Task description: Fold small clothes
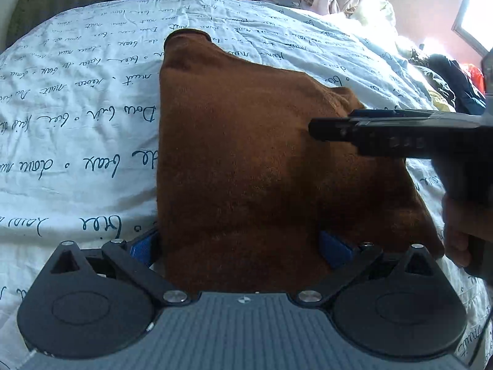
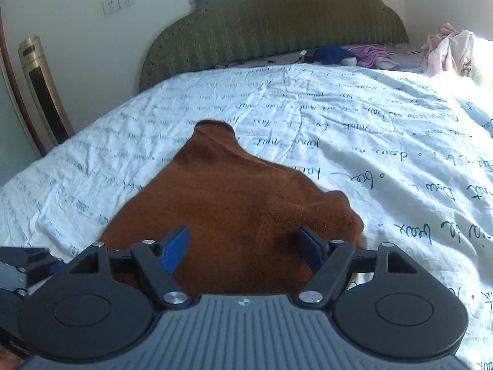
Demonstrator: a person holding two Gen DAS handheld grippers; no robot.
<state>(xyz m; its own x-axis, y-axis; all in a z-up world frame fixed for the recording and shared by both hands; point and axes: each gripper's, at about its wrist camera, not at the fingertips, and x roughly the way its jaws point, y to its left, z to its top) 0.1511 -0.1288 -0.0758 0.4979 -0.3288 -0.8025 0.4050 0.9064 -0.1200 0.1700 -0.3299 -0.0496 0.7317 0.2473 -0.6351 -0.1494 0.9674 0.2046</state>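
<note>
A small brown fleece garment [image 1: 246, 160] lies folded on the white bedspread with dark script [image 1: 77, 92]. It also shows in the right wrist view [image 2: 234, 203]. My left gripper [image 1: 240, 246] is open, its blue fingers wide apart at the garment's near edge. My right gripper [image 2: 243, 249] is open too, its blue fingers [image 2: 175, 249] spread over the garment's near right part. In the left wrist view the right gripper [image 1: 314, 128] reaches in from the right over the garment's right side, held by a hand [image 1: 459, 231].
A green padded headboard [image 2: 277, 18] stands at the far end. Loose clothes lie there: blue and purple items [image 2: 345, 54] and a pink pile [image 2: 450, 49]. More dark clothes [image 1: 450, 83] lie at the bed's right edge. A gold tower fan [image 2: 43, 92] stands by the wall.
</note>
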